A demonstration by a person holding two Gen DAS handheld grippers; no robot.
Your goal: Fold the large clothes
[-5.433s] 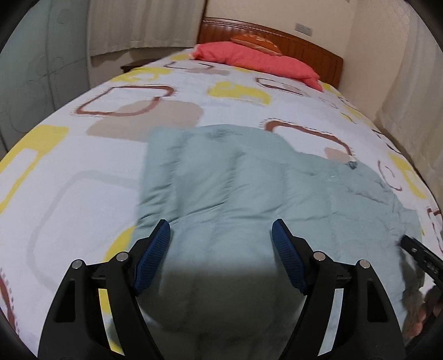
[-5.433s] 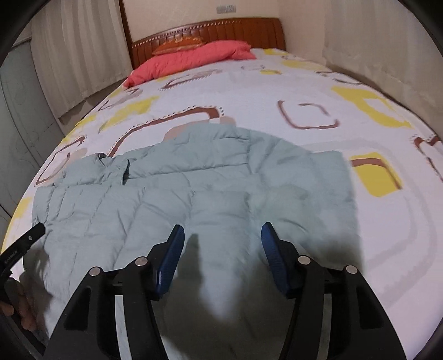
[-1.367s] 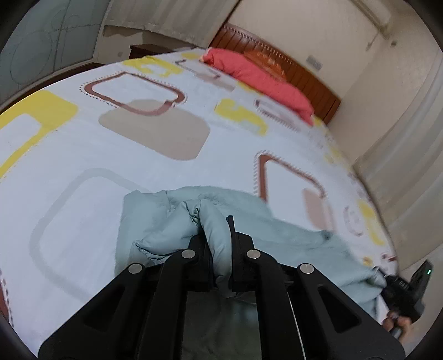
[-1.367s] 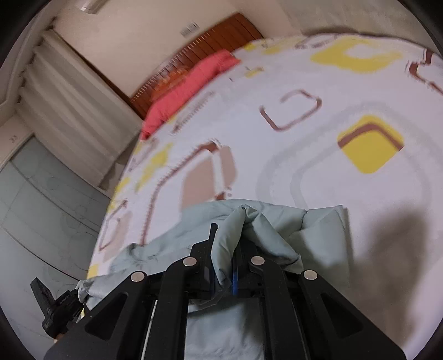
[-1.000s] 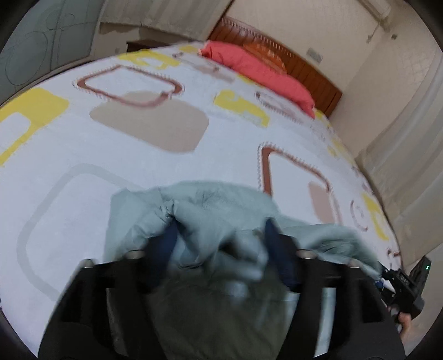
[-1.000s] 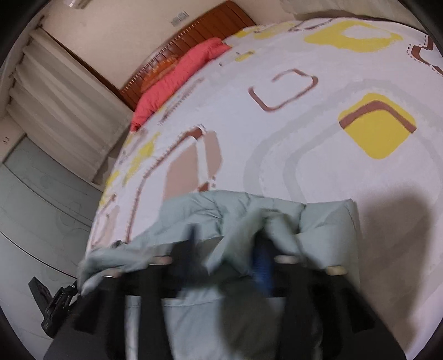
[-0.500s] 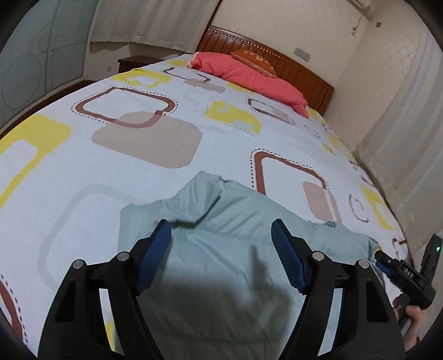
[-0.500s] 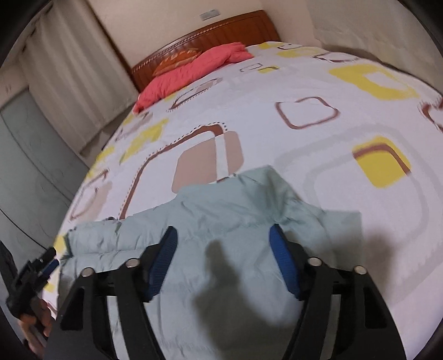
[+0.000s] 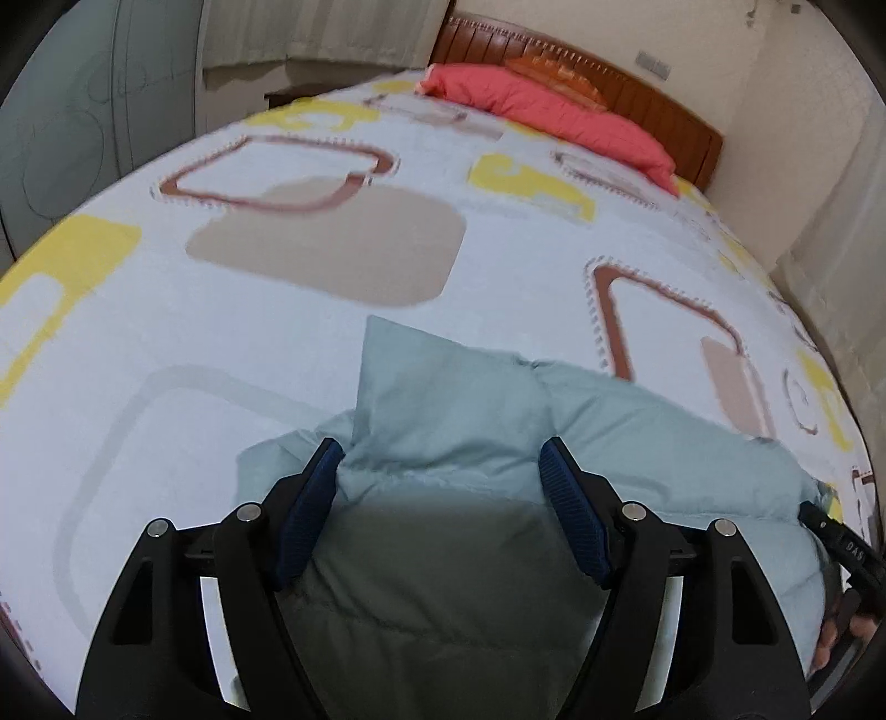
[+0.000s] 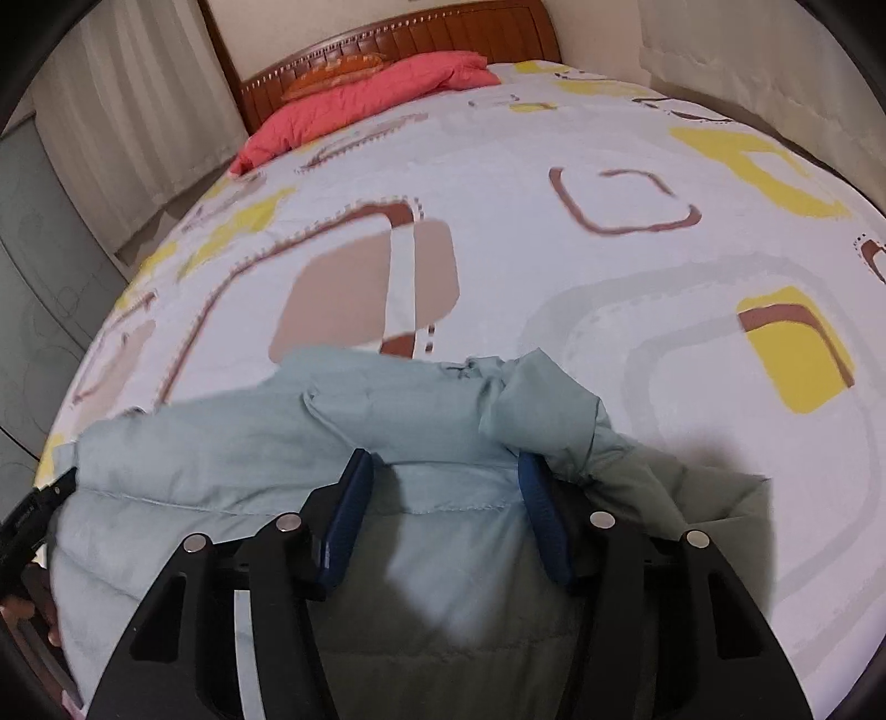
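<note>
Holding my left gripper [image 9: 443, 476] and right gripper [image 10: 443, 487] with jaws spread wide and nothing between them, I see the pale green jacket [image 9: 487, 432] lying folded on the patterned bed [image 9: 321, 249] under both.

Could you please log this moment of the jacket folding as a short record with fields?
garment: pale green padded jacket, lying folded over on itself near the foot of the bed
surface: bed sheet with brown, tan and yellow squares
left claw: open, above the jacket, holding nothing
right claw: open, above the jacket, holding nothing
head of bed: red pillow against the wooden headboard
fold state: looks partly done; the far edge is still rumpled
</note>
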